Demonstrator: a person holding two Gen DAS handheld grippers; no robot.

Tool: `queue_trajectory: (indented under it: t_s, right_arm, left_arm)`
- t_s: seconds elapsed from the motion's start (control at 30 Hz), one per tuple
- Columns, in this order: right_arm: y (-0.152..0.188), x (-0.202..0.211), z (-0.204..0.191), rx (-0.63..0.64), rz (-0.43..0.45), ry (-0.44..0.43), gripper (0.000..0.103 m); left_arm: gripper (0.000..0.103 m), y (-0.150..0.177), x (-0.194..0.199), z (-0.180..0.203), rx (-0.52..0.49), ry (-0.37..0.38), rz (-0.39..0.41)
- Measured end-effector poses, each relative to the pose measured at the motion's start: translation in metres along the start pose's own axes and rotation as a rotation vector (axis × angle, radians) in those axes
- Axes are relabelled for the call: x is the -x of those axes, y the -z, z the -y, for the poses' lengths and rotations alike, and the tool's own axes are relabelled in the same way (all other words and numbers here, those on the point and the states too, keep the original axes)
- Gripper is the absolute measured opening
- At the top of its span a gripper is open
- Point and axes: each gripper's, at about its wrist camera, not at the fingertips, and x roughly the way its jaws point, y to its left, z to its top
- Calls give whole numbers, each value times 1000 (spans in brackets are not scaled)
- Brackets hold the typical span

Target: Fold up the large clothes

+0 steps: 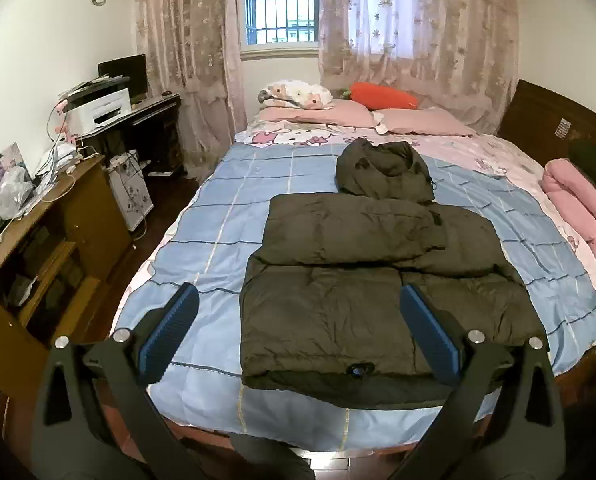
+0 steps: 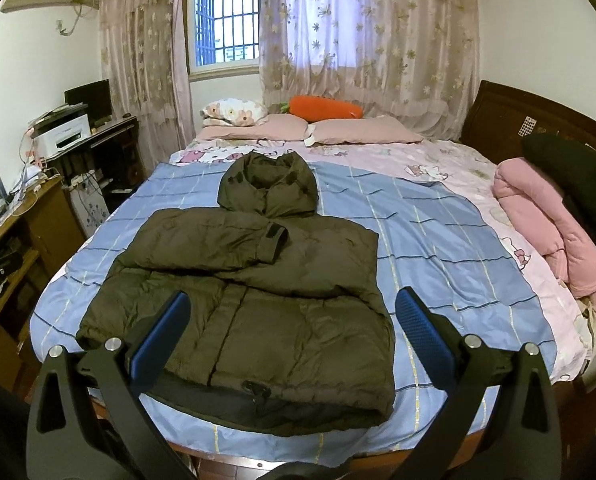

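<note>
A dark olive puffer jacket (image 1: pixel 362 280) (image 2: pixel 250 308) lies flat on the blue checked sheet (image 1: pixel 202 240) (image 2: pixel 438 248), hem toward me, hood (image 1: pixel 382 172) (image 2: pixel 268 188) pointing at the pillows. One sleeve is folded across the chest, its cuff (image 2: pixel 274 240) lying near the collar. My left gripper (image 1: pixel 298 320) hovers open above the jacket's lower left part, nothing between its blue pads (image 1: pixel 170 332). My right gripper (image 2: pixel 292 320) hovers open above the lower right part, with its right pad (image 2: pixel 422 328) out past the jacket's side edge.
Pink pillows (image 1: pixel 354 114), a floral pillow (image 2: pixel 234 112) and an orange carrot cushion (image 1: pixel 382 96) lie at the bed's head. A folded pink quilt (image 2: pixel 538 232) with a black garment sits at the right edge. A wooden desk (image 1: pixel 58 220) and a printer (image 1: pixel 98 110) stand left.
</note>
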Motion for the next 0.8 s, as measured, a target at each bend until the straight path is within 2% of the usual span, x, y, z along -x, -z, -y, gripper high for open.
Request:
queue_trajectory:
  t_s: [0.57,0.8]
  right_arm:
    - [3,-7,6,-2,-17,3,102]
    - [-4,13,7,1,39,16,102]
  left_arm:
    - [101,4,-8,2,-1,-8,-16]
    - [101,2,-4,-4,10,12,19]
